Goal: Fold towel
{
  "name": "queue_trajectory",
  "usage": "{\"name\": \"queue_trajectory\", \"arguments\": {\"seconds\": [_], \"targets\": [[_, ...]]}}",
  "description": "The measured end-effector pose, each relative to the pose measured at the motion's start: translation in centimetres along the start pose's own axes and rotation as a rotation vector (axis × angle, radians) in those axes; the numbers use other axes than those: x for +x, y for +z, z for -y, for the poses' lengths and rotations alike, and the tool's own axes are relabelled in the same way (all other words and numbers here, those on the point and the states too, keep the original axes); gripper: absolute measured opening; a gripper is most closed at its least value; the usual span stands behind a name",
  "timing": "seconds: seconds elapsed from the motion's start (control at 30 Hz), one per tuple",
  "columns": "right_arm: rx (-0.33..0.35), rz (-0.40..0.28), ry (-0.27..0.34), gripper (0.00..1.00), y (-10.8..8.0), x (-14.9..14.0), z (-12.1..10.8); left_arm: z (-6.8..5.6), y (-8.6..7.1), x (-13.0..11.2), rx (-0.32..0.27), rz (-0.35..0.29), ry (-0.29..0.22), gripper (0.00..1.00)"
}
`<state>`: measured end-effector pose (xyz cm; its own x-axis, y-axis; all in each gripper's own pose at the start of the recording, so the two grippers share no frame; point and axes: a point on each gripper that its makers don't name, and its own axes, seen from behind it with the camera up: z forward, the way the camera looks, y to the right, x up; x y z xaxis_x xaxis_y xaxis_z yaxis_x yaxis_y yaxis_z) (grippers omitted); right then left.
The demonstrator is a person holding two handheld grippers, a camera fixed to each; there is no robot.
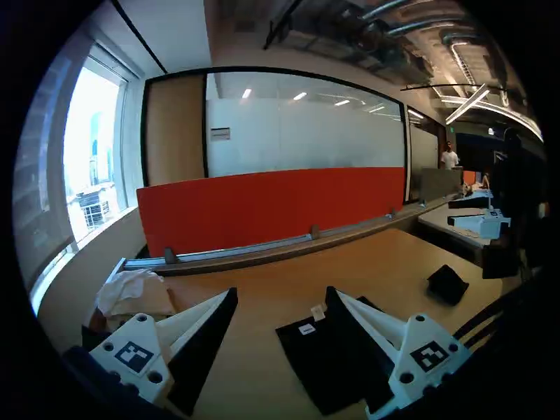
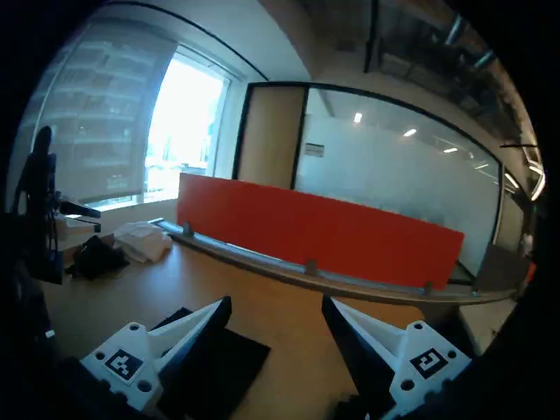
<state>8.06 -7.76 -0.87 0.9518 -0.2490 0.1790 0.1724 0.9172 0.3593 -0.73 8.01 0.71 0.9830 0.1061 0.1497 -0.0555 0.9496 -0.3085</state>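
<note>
- Left gripper (image 1: 281,291), left gripper view: the two fingers are spread wide apart and hold nothing. They are raised above the table (image 1: 364,255).
- Towel (image 1: 325,360), left gripper view: a black cloth lies flat on the wooden table top, near the camera and right of centre. The gripper's right finger (image 1: 364,325) covers part of it. A small white tag (image 1: 306,328) sits near its far edge.
- Right gripper (image 2: 276,301), right gripper view: the fingers are likewise spread wide with nothing between them, and bare table (image 2: 210,276) shows in the gap.
- Towel (image 2: 234,360), right gripper view: the same black cloth lies near and to the left, partly hidden behind the left finger (image 2: 192,329).
- White cloth heap (image 1: 129,285) (image 2: 143,241): crumpled at the far left of the table, close to the partition's left end and well apart from the towel.
- Small black cloth (image 1: 446,283): a bundle on the right of the table, well apart from the towel.
- Orange partition (image 1: 273,206) (image 2: 315,234): stands upright along the far edge of the table.
- Glass wall (image 1: 301,133) (image 2: 399,175): frosted, behind the partition.
- Window (image 1: 91,161) (image 2: 182,140): bright, at the left of the room.
- Person (image 1: 449,155): stands far off at the right, too small for detail.
</note>
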Motion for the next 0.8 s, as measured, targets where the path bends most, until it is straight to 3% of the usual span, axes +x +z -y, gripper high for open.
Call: {"name": "queue_trajectory", "arguments": {"seconds": [0.27,0.8], "targets": [[0.052,0.079,-0.033,1.0,0.6,-2.2,1.2,-1.3,0.9,-2.0,-0.059,0.063,0.024,0.93],[0.11,0.194,-0.032,1.0,1.4,-10.2,4.9,-4.0,1.8,-10.6,-0.116,0.191,0.056,0.93]]}}
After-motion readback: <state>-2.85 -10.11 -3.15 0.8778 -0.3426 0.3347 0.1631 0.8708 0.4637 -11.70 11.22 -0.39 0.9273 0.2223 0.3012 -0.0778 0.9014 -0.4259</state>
